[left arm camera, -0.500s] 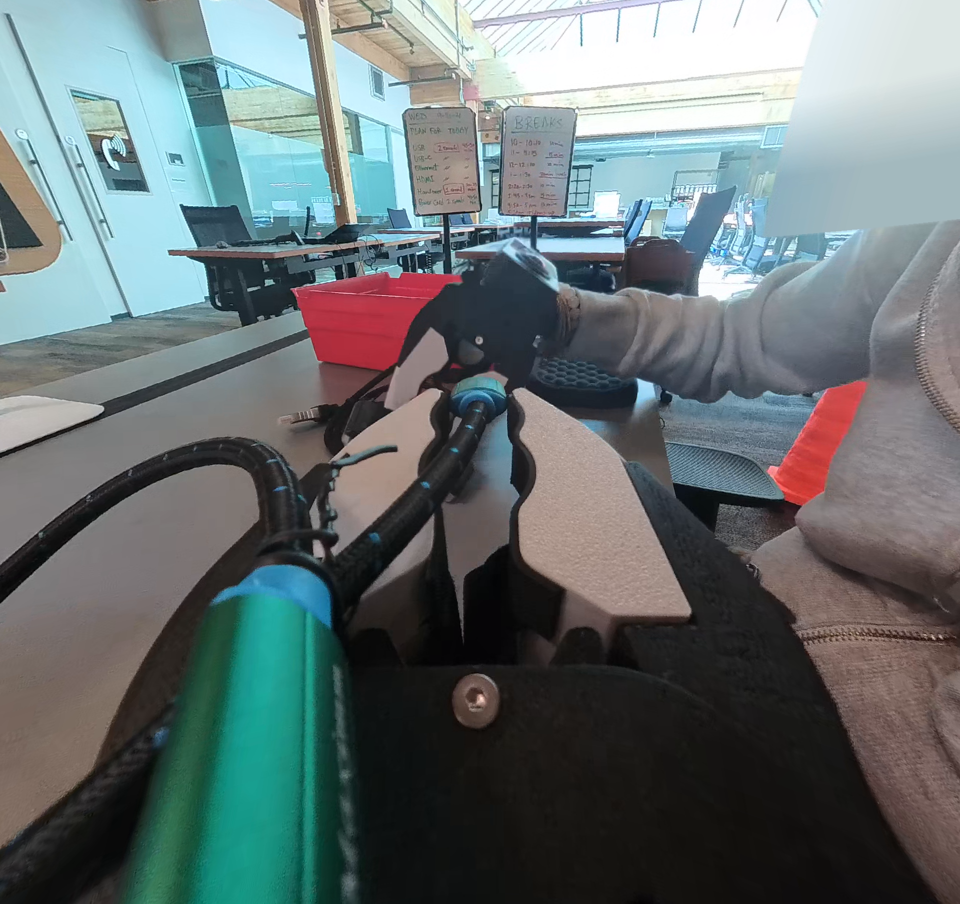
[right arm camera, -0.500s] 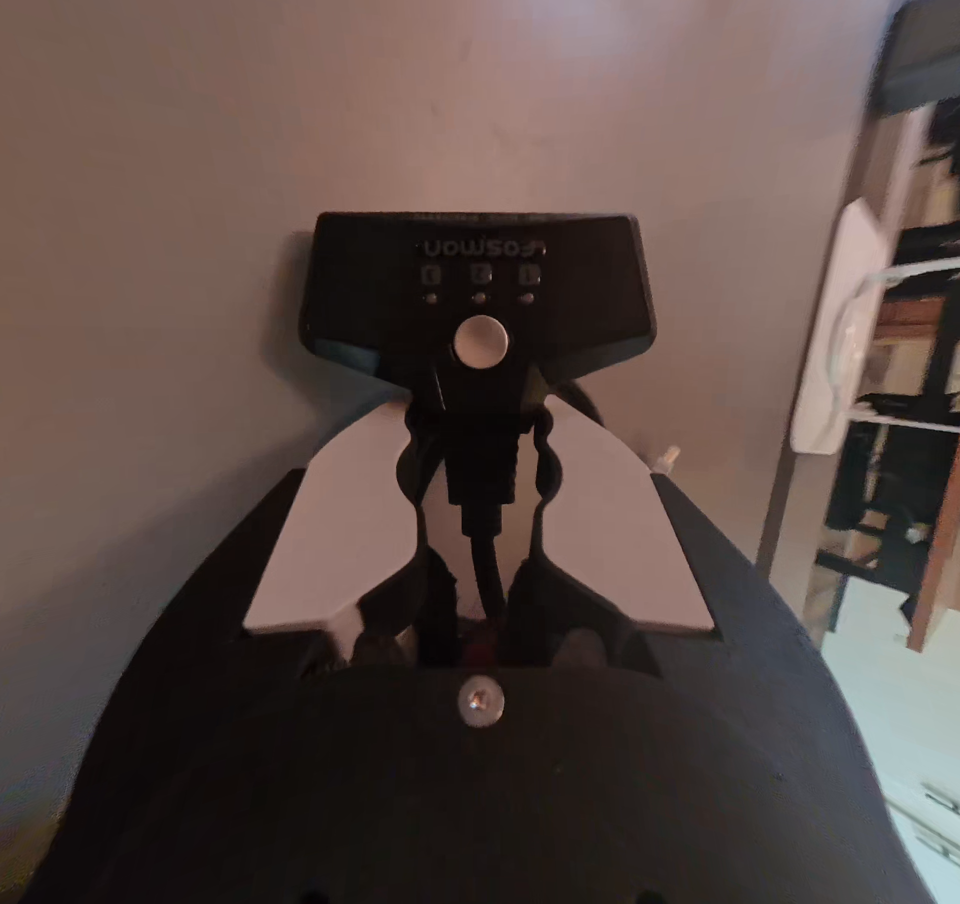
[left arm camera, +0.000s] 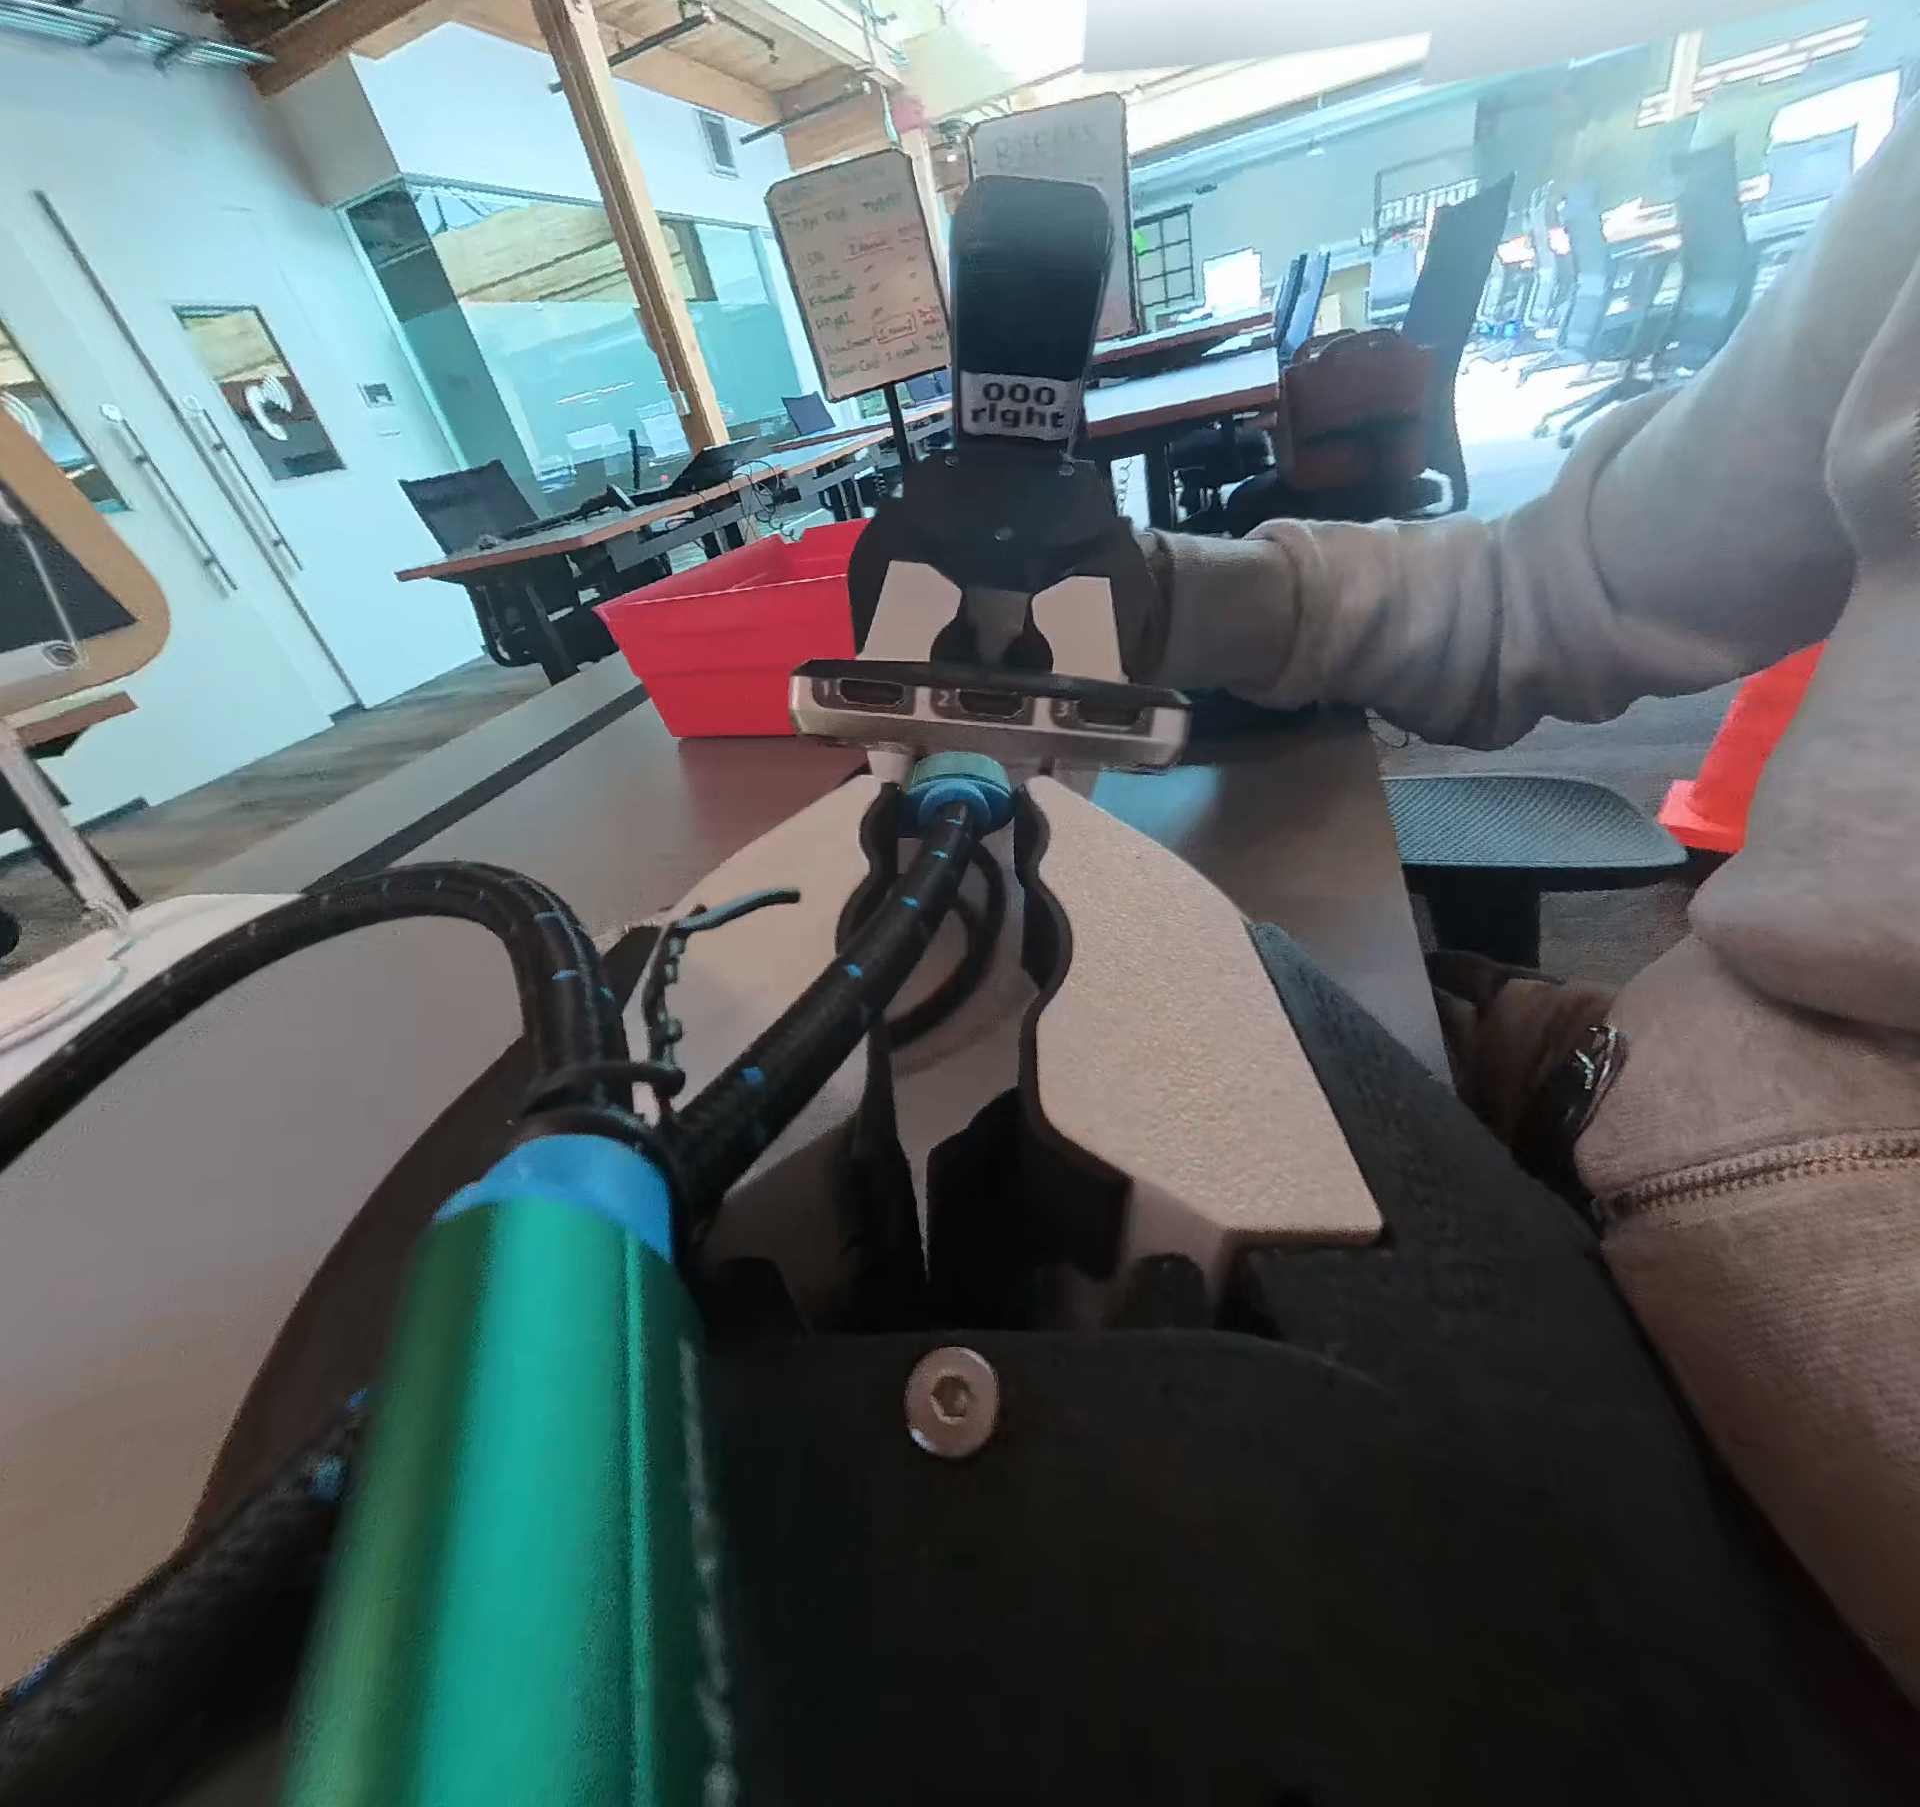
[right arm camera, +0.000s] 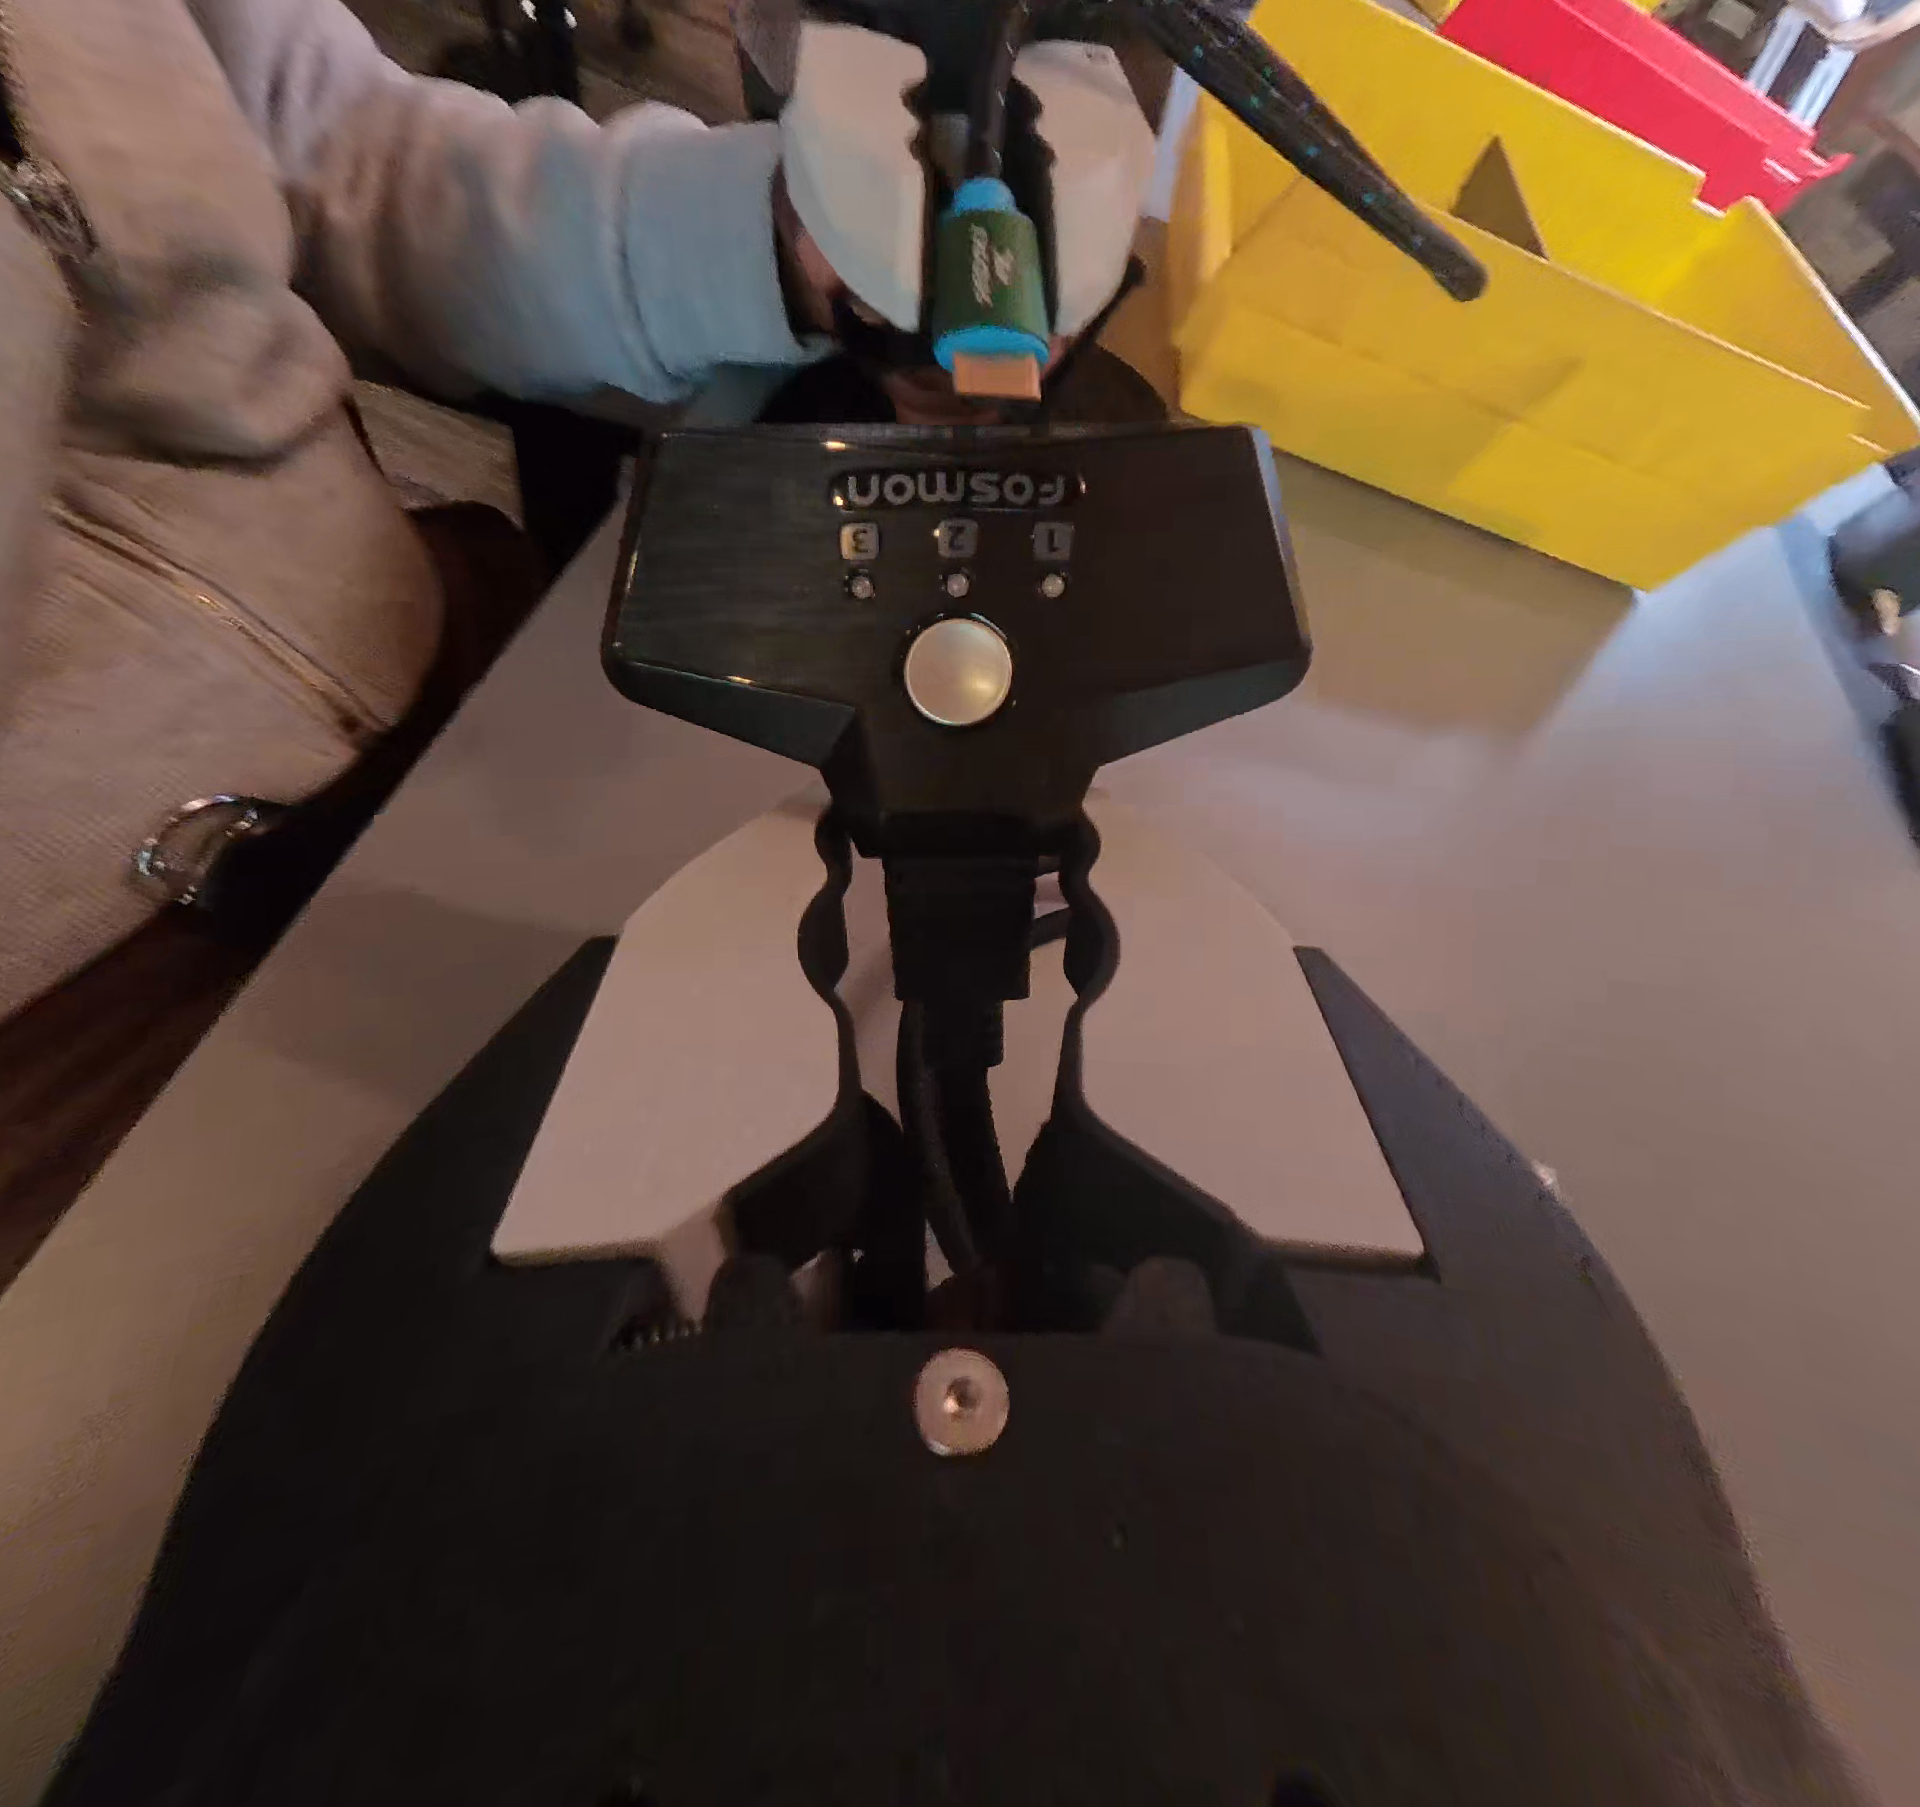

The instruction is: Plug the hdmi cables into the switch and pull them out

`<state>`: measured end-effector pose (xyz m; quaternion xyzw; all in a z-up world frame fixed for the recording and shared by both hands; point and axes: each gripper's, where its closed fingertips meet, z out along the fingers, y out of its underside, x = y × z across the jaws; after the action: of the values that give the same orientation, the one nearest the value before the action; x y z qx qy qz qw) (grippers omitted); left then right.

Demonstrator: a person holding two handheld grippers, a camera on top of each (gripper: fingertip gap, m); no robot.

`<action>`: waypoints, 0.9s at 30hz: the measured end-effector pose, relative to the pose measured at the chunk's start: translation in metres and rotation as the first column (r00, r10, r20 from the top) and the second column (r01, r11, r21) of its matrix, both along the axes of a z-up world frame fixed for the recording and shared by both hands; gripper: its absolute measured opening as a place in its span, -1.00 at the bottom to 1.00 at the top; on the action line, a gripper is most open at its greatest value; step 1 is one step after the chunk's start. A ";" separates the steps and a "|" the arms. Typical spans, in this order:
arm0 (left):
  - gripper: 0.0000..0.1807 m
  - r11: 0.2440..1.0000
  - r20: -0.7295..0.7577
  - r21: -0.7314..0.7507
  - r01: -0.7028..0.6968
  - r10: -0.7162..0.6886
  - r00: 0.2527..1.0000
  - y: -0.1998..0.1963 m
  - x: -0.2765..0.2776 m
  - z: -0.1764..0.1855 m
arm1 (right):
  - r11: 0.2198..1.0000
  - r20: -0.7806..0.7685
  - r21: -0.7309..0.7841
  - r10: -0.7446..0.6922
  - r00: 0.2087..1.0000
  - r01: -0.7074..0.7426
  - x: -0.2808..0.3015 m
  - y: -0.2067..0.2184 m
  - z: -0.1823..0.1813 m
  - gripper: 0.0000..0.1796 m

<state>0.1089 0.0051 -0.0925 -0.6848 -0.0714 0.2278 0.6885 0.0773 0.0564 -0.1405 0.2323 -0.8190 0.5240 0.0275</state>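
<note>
- Above the grey tabletop (right arm camera: 1507,822), the right gripper (right arm camera: 956,838) pinches the narrow rear neck of the black trapezoid HDMI switch (right arm camera: 956,604).
- The left gripper (left arm camera: 951,801) clamps a green, blue-banded HDMI plug (right arm camera: 985,287), its tip just short of the switch's ports.
</note>
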 end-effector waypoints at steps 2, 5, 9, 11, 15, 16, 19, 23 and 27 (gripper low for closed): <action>-0.78 1.000 -0.002 -0.003 -0.004 0.004 1.000 0.000 -0.001 0.000 | 1.000 0.012 0.001 0.018 1.000 -0.018 0.006 -0.004 -0.001 -0.57; -0.78 1.000 0.020 0.012 -0.017 0.017 1.000 -0.002 -0.004 0.000 | 0.999 -0.019 0.032 0.026 0.999 -0.025 0.011 -0.009 -0.009 -0.57; -0.77 0.999 0.028 -0.013 -0.036 0.036 0.999 -0.001 -0.007 -0.003 | 0.998 -0.051 0.064 0.021 0.998 -0.018 0.012 -0.011 -0.015 -0.57; -0.77 0.999 0.029 -0.021 -0.041 0.042 0.999 0.000 -0.007 -0.005 | 0.998 -0.058 0.068 0.020 0.998 -0.016 0.011 -0.010 -0.016 -0.57; -0.77 0.998 0.007 -0.050 -0.047 0.047 0.999 0.001 -0.007 -0.007 | 0.997 -0.071 0.077 0.024 0.997 -0.018 0.011 -0.008 -0.017 -0.57; -0.77 0.997 -0.003 -0.060 -0.047 0.047 0.999 0.002 -0.006 -0.008 | 0.997 -0.073 0.081 0.027 0.997 -0.021 0.011 -0.008 -0.018 -0.57; -0.77 0.995 -0.027 -0.085 -0.050 0.048 0.998 0.003 -0.005 -0.009 | 0.996 -0.073 0.089 0.039 0.997 -0.032 0.013 -0.006 -0.019 -0.56; -0.78 0.992 -0.037 -0.116 -0.046 0.042 0.998 0.004 -0.004 -0.012 | 0.994 -0.069 0.100 0.056 0.996 -0.049 0.016 -0.005 -0.020 -0.56; -0.77 0.989 -0.046 -0.133 -0.062 0.057 0.997 0.005 -0.005 -0.014 | 0.993 -0.084 0.107 0.053 0.995 -0.044 0.015 -0.005 -0.021 -0.56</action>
<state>0.1036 0.0101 -0.1065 -0.7223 -0.0617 0.2669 0.6350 0.0921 0.0513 -0.1616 0.2756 -0.8377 0.4700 0.0378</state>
